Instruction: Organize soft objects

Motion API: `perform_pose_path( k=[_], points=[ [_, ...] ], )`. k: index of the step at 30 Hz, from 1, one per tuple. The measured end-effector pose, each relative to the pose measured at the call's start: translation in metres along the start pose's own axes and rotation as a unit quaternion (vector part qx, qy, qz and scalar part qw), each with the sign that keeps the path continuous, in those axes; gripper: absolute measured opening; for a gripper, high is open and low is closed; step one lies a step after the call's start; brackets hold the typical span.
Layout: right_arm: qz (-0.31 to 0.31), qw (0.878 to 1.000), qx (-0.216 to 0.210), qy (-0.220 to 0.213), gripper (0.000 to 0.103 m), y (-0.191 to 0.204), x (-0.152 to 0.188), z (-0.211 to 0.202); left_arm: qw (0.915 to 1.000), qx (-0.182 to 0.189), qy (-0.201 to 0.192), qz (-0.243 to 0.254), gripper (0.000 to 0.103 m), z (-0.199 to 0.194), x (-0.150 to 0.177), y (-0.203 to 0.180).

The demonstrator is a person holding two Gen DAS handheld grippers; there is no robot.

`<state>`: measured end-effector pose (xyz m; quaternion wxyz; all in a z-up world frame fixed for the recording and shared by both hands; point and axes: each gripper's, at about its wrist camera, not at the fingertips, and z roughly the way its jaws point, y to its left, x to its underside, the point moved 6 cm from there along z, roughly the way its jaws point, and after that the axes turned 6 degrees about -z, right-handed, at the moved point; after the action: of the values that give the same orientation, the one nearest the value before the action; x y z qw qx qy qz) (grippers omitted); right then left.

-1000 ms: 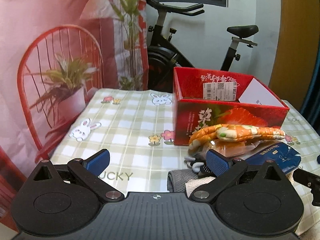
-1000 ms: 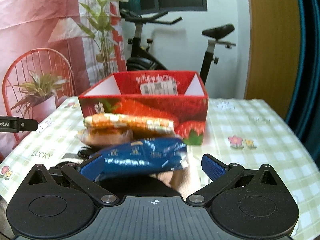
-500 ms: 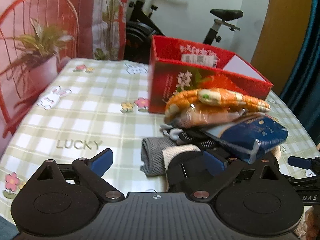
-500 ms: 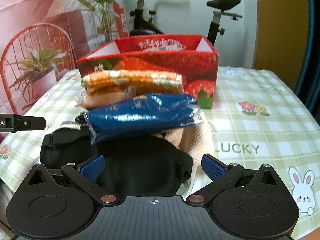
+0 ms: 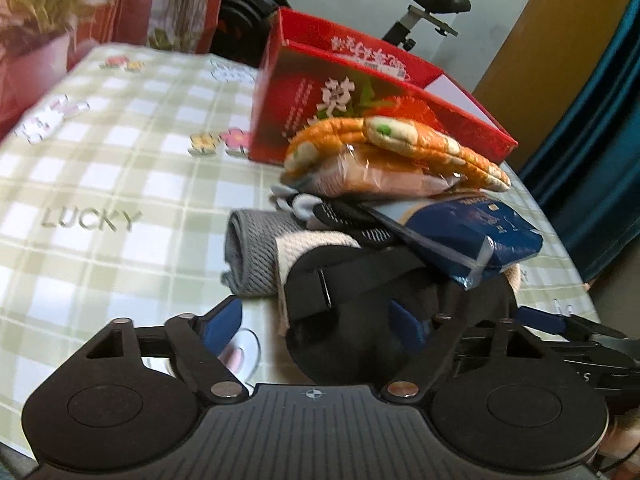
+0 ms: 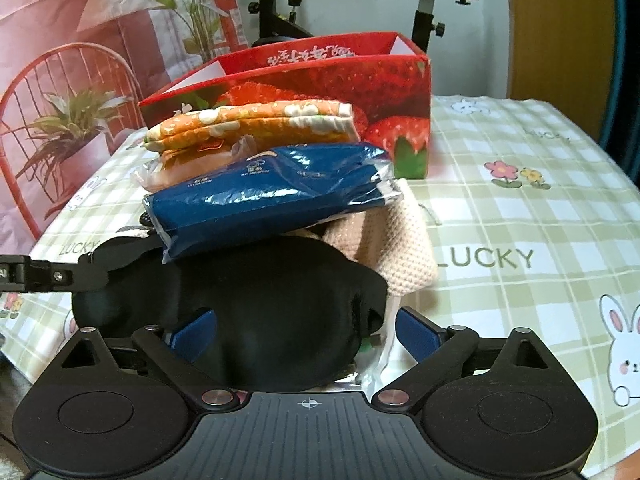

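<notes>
A pile of soft things lies in front of an open red strawberry box [image 5: 360, 92] [image 6: 320, 80]. On top is an orange flowered oven mitt [image 5: 396, 140] [image 6: 256, 120], under it a clear bag of bread [image 5: 372, 176] and a blue tissue pack [image 5: 472, 232] [image 6: 264, 200]. Below lie a grey rolled towel [image 5: 252, 252], a beige knit cloth [image 6: 404, 248] and a black padded eye mask [image 5: 360, 304] [image 6: 256, 312]. My left gripper [image 5: 316, 324] is open at the mask's left end. My right gripper [image 6: 304, 336] is open, its fingers on either side of the mask.
The table has a green checked cloth [image 5: 100, 200] [image 6: 520, 216] with rabbits and flowers. An exercise bike [image 6: 424, 8] stands behind the box. A red chair backdrop with plants [image 6: 68, 120] is at the left. A blue curtain [image 5: 592, 140] hangs at the right.
Both grippers have dropped lower and closer to the pile. The black eye mask now fills the space between the right gripper's fingers. Both grippers stay open.
</notes>
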<state>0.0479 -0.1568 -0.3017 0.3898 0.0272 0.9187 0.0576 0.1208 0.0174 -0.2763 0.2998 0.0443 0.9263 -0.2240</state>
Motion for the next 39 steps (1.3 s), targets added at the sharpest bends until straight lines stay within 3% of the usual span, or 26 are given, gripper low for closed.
perform_pose_path(
  k=[4, 16, 21, 26, 28, 32, 39],
  points=[
    [0.003, 1.000, -0.010, 0.003, 0.085, 0.001, 0.001, 0.002, 0.9999, 0.008, 0.014, -0.005, 0.061, 0.007, 0.004, 0.000],
    [-0.006, 1.000, -0.012, -0.008, 0.083, 0.002, 0.001, 0.009, 0.9994, 0.004, 0.032, -0.010, 0.059, 0.019, 0.006, 0.001],
    [-0.032, 0.998, -0.022, -0.043, 0.069, 0.012, -0.007, -0.008, 0.9995, 0.015, 0.026, -0.008, 0.054, 0.017, 0.006, -0.001],
    [-0.050, 0.996, -0.028, -0.067, 0.038, 0.018, -0.015, -0.021, 0.9996, 0.020, 0.017, -0.009, 0.051, 0.012, 0.003, -0.002],
    [-0.049, 0.996, -0.026, -0.072, 0.033, 0.017, -0.018, -0.024, 0.9996, 0.021, 0.017, -0.012, 0.049, 0.011, 0.004, -0.002],
    [-0.029, 0.997, -0.017, -0.071, 0.034, 0.008, -0.019, -0.028, 0.9991, 0.025, 0.023, -0.025, 0.049, 0.013, 0.005, 0.002],
    [-0.014, 0.997, -0.004, -0.070, 0.034, 0.000, -0.018, -0.024, 0.9991, 0.020, 0.016, -0.033, 0.029, 0.013, 0.004, 0.009]
  ],
)
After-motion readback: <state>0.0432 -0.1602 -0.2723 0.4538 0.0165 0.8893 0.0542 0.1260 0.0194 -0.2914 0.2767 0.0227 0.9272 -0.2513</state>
